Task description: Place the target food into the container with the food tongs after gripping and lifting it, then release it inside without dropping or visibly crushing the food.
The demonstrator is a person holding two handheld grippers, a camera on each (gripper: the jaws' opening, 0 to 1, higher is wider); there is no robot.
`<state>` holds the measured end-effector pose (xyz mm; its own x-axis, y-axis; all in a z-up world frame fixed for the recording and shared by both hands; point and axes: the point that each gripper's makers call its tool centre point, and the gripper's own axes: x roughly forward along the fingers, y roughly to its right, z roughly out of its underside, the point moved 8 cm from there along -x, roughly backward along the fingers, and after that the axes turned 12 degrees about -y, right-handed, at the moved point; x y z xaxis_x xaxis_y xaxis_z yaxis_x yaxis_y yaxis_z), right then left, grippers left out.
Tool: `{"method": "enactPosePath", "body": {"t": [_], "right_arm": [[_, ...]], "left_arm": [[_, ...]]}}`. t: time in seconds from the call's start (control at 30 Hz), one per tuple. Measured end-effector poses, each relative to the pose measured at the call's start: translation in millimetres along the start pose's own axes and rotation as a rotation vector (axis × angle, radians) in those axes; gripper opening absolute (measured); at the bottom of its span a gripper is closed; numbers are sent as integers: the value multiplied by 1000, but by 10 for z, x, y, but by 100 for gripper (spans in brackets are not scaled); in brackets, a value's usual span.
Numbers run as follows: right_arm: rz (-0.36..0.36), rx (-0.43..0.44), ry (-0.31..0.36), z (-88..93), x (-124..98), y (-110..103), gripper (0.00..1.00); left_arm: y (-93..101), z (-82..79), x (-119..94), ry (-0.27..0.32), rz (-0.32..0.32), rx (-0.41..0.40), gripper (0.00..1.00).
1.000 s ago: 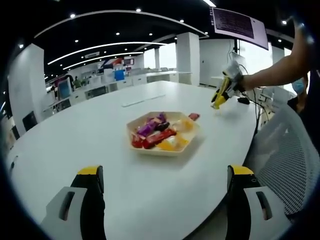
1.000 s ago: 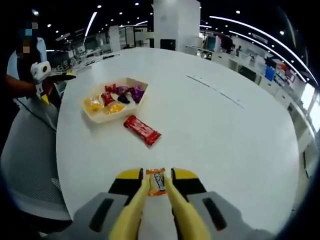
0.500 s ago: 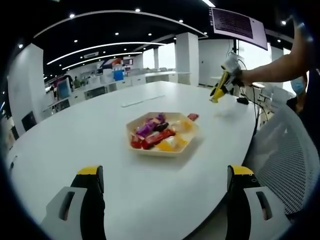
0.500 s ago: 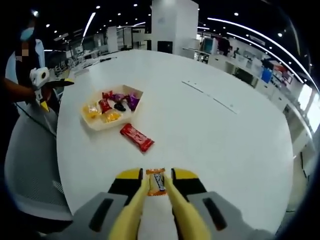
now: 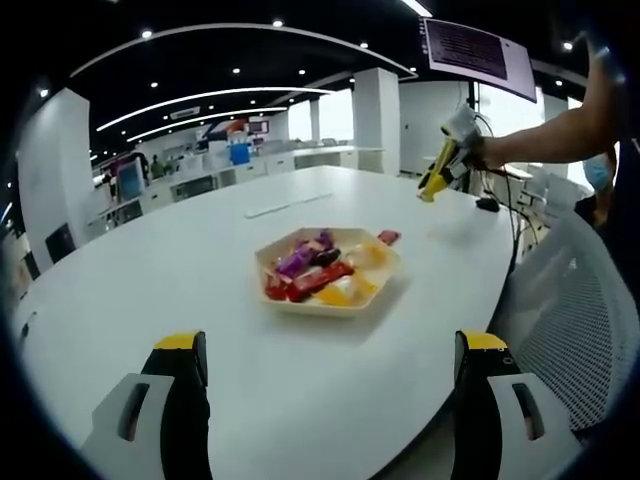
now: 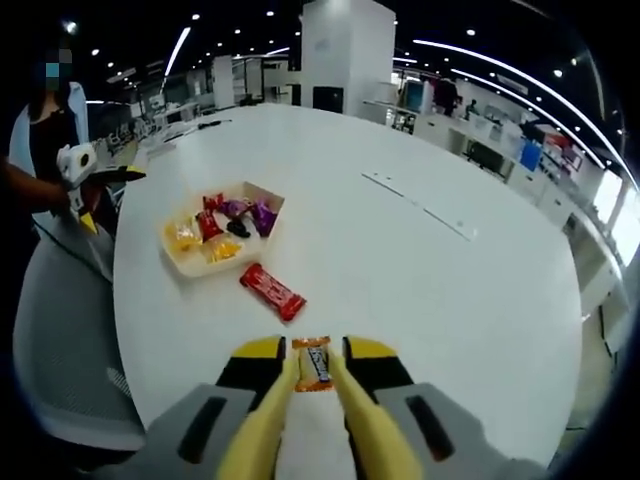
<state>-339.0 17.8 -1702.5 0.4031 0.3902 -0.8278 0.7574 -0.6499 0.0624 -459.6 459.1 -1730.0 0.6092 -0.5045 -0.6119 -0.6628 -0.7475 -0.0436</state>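
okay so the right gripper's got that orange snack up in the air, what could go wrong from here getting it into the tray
The right gripper pinches the small orange snack right at its tips, so it could slip out during the carry. The tray is already crowded with candies, so a release near the rim might spill over. The red bar lies on the table beside the tray, where a low approach could knock it.

Left gripper (image 5: 325, 375): black jaws, yellow tips, grey housings. Right gripper (image 6: 315, 370): yellow tongs on grey mounts; person in dark top
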Motion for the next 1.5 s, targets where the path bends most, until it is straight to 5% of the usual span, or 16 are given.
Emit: {"method": "enactPosePath", "body": {"t": [0.5, 1.5], "right_arm": [[-29, -55, 5, -319, 50, -154, 21], [-131, -189, 74, -1286, 423, -698, 21]], "left_arm": [[-6, -18, -11, 19, -2, -2, 100], [-11, -40, -32, 35, -12, 3, 100]]}}
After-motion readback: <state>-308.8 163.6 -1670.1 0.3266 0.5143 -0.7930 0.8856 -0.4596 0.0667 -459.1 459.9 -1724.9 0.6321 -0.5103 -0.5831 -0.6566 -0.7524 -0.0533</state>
